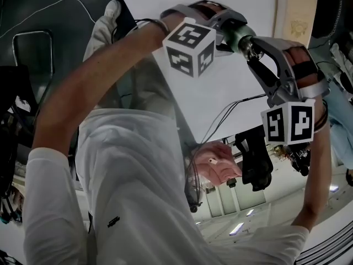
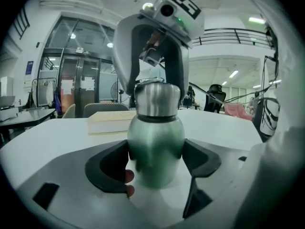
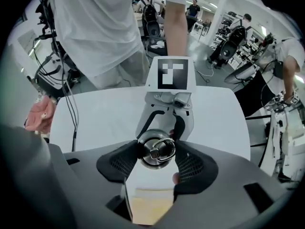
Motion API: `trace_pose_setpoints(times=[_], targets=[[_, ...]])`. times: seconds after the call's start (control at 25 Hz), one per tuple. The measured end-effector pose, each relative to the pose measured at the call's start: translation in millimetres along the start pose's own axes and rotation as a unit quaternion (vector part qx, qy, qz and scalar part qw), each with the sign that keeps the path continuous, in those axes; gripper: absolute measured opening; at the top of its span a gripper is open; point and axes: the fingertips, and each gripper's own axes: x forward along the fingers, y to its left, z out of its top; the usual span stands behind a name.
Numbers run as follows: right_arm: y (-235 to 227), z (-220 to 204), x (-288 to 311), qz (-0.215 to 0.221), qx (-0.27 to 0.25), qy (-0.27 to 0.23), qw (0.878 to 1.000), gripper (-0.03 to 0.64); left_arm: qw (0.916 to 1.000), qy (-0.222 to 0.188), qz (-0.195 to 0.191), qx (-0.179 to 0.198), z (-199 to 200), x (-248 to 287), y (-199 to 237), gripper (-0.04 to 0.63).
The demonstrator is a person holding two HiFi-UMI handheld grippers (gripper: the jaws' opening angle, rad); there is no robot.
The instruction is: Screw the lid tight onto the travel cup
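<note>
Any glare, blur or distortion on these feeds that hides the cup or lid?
Left gripper view: fisheye bend, travel cup sharp, soft glare on its steel. Right gripper view: lid sharp, bright highlights on its ring, corners black. Head view: warped, dim edges, cup barely visible.

The head view is lit unevenly: the table [image 1: 220, 90] is blown out to near white, while the floor [image 1: 49, 32] is left dark. In the left gripper view, light is given by ceiling lamps [image 2: 256, 20] and a bright glass front [image 2: 71, 66]. Soft highlights are seen on the cup [image 2: 155, 147], and the nearest foreground is blurred. In the right gripper view, glare is thrown off the lid [image 3: 156, 148]. Both gripper views are bent by fisheye distortion and darkened to black at the corners.
</note>
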Motion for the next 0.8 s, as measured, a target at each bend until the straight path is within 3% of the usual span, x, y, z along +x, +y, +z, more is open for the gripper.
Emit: trace_pose_setpoints(times=[0.16, 0.44, 0.6, 0.8], targets=[[-3.6, 1.7, -2.0, -0.019, 0.118, -0.025, 0.993, 0.238, 1.0, -0.001, 0.007, -0.002, -0.3, -1.6, -1.3, 0.351], [-12.5, -0.6, -2.1, -0.041, 0.288, -0.03, 0.956, 0.238, 0.9999, 0.0, 0.014, -0.003, -0.3, -2.8, -0.9, 0.35], [-18.4, -3.1, -2.1, -0.072, 0.388, -0.031, 0.918, 0.238, 0.9998, 0.004, 0.02, -0.004, -1.0, -4.1, 0.9, 0.35], [-19.2, -12.3, -2.5, -0.104, 0.52, -0.03, 0.847, 0.238, 0.9996, 0.005, 0.027, -0.01, -1.7, -1.3, 0.8, 0.35]])
